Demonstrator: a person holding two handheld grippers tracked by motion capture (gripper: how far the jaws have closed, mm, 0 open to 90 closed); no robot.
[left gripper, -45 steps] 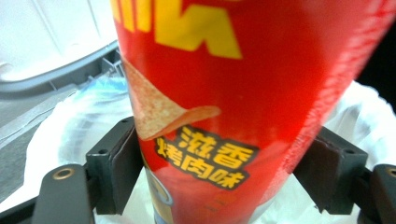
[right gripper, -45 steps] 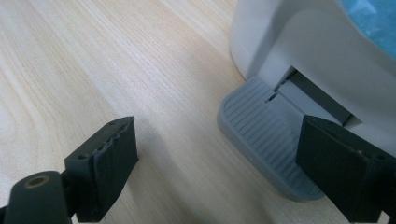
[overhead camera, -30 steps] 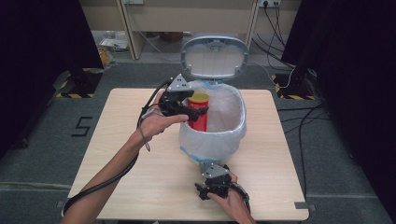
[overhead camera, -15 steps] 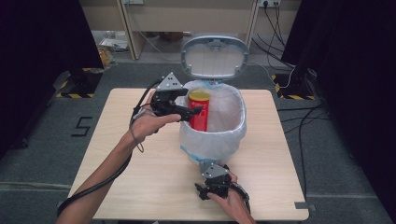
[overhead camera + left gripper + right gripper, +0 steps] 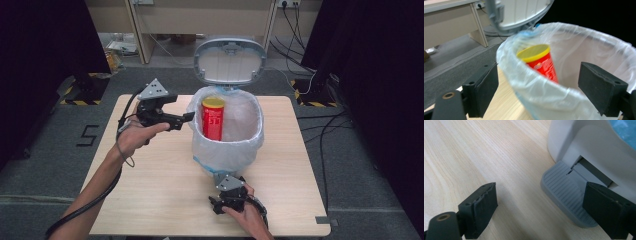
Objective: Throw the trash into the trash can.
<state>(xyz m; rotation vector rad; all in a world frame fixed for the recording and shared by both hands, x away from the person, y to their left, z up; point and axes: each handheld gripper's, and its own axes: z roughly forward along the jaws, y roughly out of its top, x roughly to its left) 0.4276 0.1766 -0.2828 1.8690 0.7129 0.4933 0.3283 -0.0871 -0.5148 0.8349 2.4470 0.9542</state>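
Nearest, at 6 o'clock on the tabletop (image 5: 150, 200): right tool (image 5: 226, 198), jaws apart and empty, by the bin's pedal (image 5: 564, 192), one jaw just over its edge. Farther, at 9 o'clock of the bin (image 5: 227, 145): left tool (image 5: 189, 117), outside the rim, jaws just opened wide, nothing between them. Can (image 5: 213, 118) inside the bag, at 3 o'clock from that tool, long axis near upright, leaning on the liner. Lid (image 5: 230, 60) raised at 12 o'clock. Left hand nearer the can; right nearer the pedal, likely the next thing to release.
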